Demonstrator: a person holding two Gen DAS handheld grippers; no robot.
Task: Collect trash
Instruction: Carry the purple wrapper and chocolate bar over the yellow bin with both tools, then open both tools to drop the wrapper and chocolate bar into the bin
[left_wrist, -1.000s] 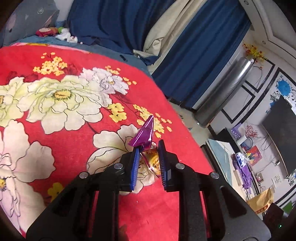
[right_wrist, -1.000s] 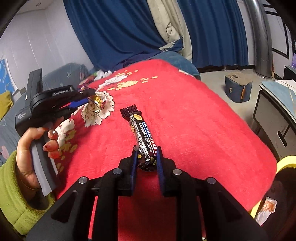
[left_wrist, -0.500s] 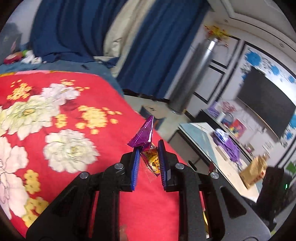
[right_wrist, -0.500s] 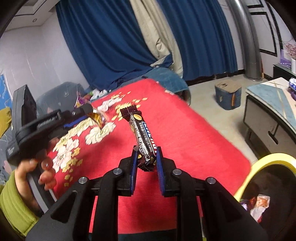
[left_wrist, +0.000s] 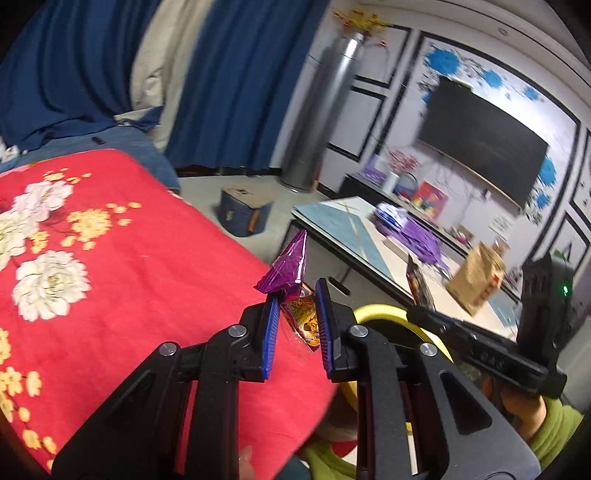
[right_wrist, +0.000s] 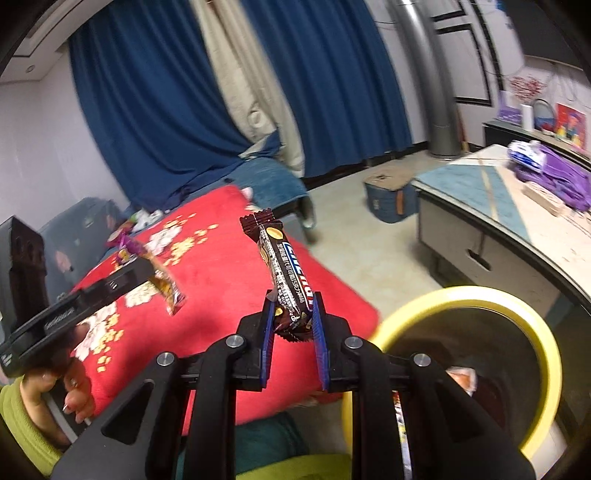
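Note:
My left gripper (left_wrist: 295, 295) is shut on a purple and orange snack wrapper (left_wrist: 290, 271), held in the air over the edge of the red flowered bed cover (left_wrist: 122, 280). In the right wrist view the same left gripper (right_wrist: 147, 266) shows at the left with the wrapper (right_wrist: 166, 286) hanging from it. My right gripper (right_wrist: 291, 314) is shut on a dark chocolate bar wrapper (right_wrist: 286, 273) that stands up between the pads. A yellow-rimmed bin (right_wrist: 532, 332) sits just right of it, with scraps inside; its rim (left_wrist: 384, 314) peeks behind the left gripper.
A low table (right_wrist: 491, 206) with purple bags stands right of the bin. A blue box (right_wrist: 388, 197) sits on the floor by blue curtains (right_wrist: 147, 99). A silver column (left_wrist: 321, 110) and a dark wall screen (left_wrist: 480, 136) stand beyond. A hand in a green sleeve (right_wrist: 22, 417) holds the left gripper.
Both grippers have swung away from the bed's middle toward its edge, each keeping its wrapper. The yellow bin has come into full view under the right gripper.

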